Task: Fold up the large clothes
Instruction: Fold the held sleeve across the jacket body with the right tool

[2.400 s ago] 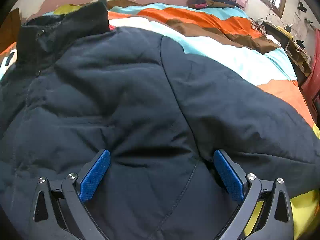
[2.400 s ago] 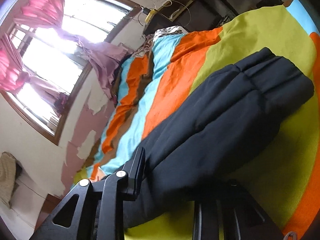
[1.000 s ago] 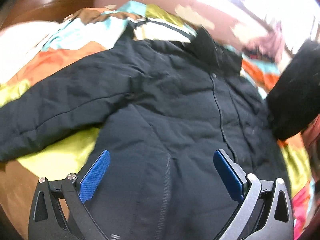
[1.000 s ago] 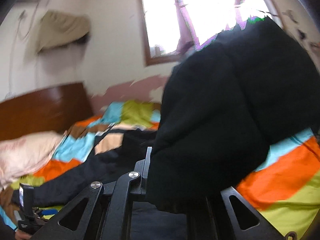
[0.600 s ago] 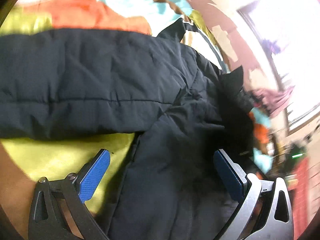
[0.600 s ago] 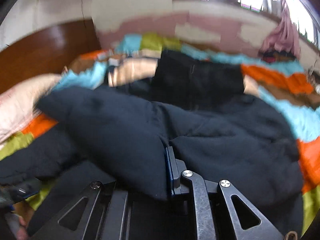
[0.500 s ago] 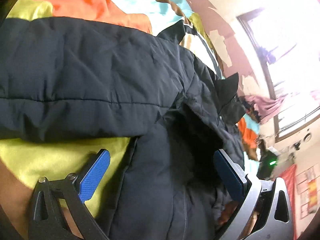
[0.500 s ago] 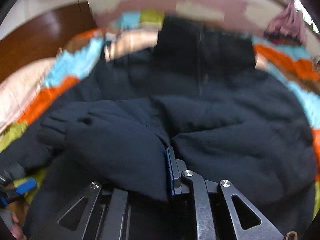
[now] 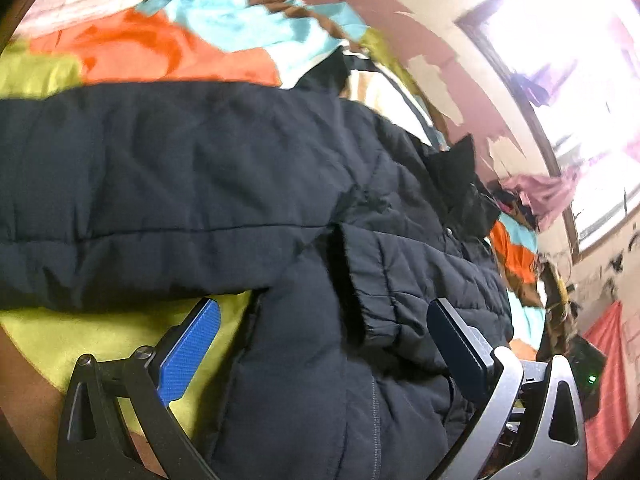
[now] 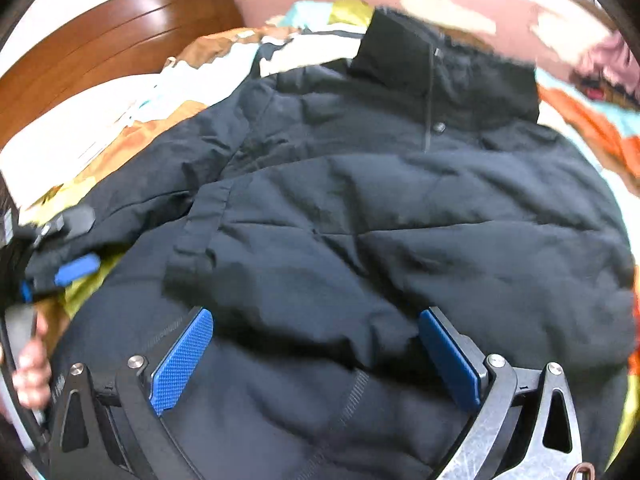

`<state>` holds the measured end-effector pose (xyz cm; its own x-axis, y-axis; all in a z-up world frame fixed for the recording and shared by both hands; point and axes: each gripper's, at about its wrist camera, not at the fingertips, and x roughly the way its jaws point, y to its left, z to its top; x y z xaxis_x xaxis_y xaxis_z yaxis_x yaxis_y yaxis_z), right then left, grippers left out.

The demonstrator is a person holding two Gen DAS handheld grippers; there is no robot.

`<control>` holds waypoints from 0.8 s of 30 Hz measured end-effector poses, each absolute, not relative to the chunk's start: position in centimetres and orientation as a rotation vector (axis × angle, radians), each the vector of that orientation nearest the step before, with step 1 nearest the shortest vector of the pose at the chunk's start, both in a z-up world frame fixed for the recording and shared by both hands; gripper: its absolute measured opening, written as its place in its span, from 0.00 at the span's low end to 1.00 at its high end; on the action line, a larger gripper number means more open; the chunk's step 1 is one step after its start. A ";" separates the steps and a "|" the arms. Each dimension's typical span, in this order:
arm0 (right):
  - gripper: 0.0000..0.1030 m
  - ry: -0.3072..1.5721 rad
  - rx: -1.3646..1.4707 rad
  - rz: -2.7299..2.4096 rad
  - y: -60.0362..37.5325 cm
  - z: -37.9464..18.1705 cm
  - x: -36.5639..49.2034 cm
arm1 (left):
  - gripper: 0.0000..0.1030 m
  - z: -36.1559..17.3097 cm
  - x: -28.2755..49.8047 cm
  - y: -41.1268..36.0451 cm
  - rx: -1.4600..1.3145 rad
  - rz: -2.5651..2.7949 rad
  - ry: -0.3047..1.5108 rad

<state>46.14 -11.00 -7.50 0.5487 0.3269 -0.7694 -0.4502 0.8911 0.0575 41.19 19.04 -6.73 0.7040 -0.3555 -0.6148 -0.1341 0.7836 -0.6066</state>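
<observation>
A dark navy padded jacket (image 10: 400, 208) lies front up on the striped bedspread (image 9: 140, 48), collar (image 10: 440, 52) at the far end. One sleeve lies folded across the chest, its cuff (image 10: 196, 232) pointing left; the same cuff (image 9: 360, 280) shows in the left wrist view. My right gripper (image 10: 316, 356) hovers just over that sleeve, jaws opening wide, pads clear of the cloth. The other sleeve (image 9: 140, 184) stretches out to the left. My left gripper (image 9: 324, 348) is open above the jacket's side, beside that sleeve's underside, gripping nothing. It also shows as the left gripper (image 10: 76, 268) with a hand (image 10: 28, 368).
A brown wooden headboard (image 10: 100, 52) and a pale pillow (image 10: 80, 136) lie beyond the collar. A bright window (image 9: 560, 60) and a heap of pink cloth (image 9: 544, 196) are at the far right. Yellow-green bedspread (image 9: 100, 340) shows under the outstretched sleeve.
My right gripper carried the sleeve down across the jacket's chest, then let go and spread wide. My left gripper slid along the jacket's side and rolled a little, staying open.
</observation>
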 end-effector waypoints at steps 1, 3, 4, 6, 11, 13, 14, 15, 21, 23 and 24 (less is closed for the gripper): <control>1.00 0.849 -0.179 0.438 -12.0 -7.1 45.4 | 0.98 -6.5 41.2 18.5 -0.650 -0.151 0.785; 1.00 0.786 -0.240 0.344 -14.3 -6.4 44.6 | 0.98 -5.8 41.8 16.9 -0.551 -0.169 0.792; 1.00 0.737 -0.273 0.252 -15.9 -5.8 44.4 | 0.98 -5.5 42.1 15.8 -0.485 -0.172 0.794; 1.00 0.671 -0.286 0.112 -18.9 -5.2 44.6 | 0.98 -5.0 42.9 13.5 -0.384 -0.182 0.794; 1.00 0.677 -0.114 -0.072 -26.6 -5.8 47.3 | 0.98 -6.0 45.4 9.5 -0.219 -0.129 0.841; 0.99 0.717 -0.033 -0.107 -28.4 -6.9 48.9 | 0.98 -6.9 46.8 8.9 -0.185 -0.045 0.870; 0.98 0.737 0.010 -0.120 -29.3 -7.6 49.7 | 0.98 -7.4 47.3 8.9 -0.170 -0.015 0.879; 0.98 0.754 0.025 -0.131 -29.8 -8.2 50.2 | 0.98 -8.2 47.9 8.7 -0.141 0.013 0.901; 1.00 0.824 0.030 -0.177 -30.7 -12.2 50.6 | 0.98 -12.5 49.4 8.9 -0.089 0.037 1.025; 1.00 0.807 0.009 -0.194 -30.2 -12.6 50.7 | 0.98 -12.9 49.4 8.6 -0.059 0.049 1.021; 1.00 0.799 -0.005 -0.202 -29.9 -12.8 50.7 | 0.99 -13.1 49.5 8.5 -0.049 0.053 1.020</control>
<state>50.74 -29.91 -12.84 0.6792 -0.1818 -0.7111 0.1777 0.9807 -0.0810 49.48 8.53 -13.14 0.5224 0.0215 -0.8524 -0.0669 0.9976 -0.0158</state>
